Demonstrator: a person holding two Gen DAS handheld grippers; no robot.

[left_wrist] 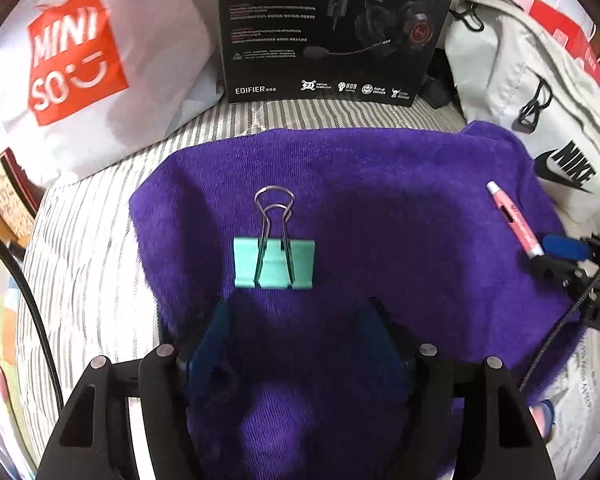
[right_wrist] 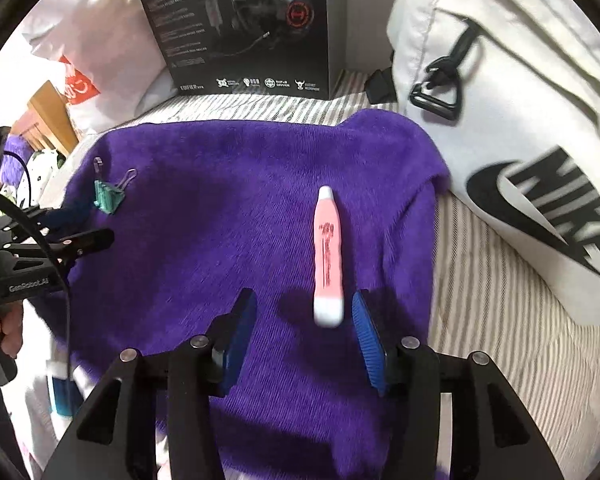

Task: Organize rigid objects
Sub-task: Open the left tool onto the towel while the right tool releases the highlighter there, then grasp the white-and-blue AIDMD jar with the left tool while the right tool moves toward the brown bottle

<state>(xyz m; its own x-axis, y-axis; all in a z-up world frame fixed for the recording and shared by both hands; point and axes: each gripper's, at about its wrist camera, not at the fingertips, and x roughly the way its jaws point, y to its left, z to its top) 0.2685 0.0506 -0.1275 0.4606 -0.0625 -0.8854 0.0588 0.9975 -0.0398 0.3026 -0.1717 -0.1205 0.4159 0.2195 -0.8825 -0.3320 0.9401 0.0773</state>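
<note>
A teal binder clip (left_wrist: pixel 274 263) with silver wire handles lies on a purple towel (left_wrist: pixel 380 208), just ahead of my open, empty left gripper (left_wrist: pixel 296 308). A pink pen with white ends (right_wrist: pixel 329 256) lies on the same towel (right_wrist: pixel 220 240); its near end sits between the open blue pads of my right gripper (right_wrist: pixel 306 308), closer to the right pad (right_wrist: pixel 366 332). Nothing is gripped. The pen also shows in the left wrist view (left_wrist: pixel 514 220), with the right gripper (left_wrist: pixel 556 254) at its end. The clip also shows in the right wrist view (right_wrist: pixel 110 196), beside the left gripper (right_wrist: pixel 76 224).
The towel lies on a grey striped bedsheet (left_wrist: pixel 100 264). A black Edifier headset box (left_wrist: pixel 332 28) stands at the back. A white Miniso bag (left_wrist: pixel 80 60) is at the back left, a white Nike bag (right_wrist: pixel 520 120) on the right.
</note>
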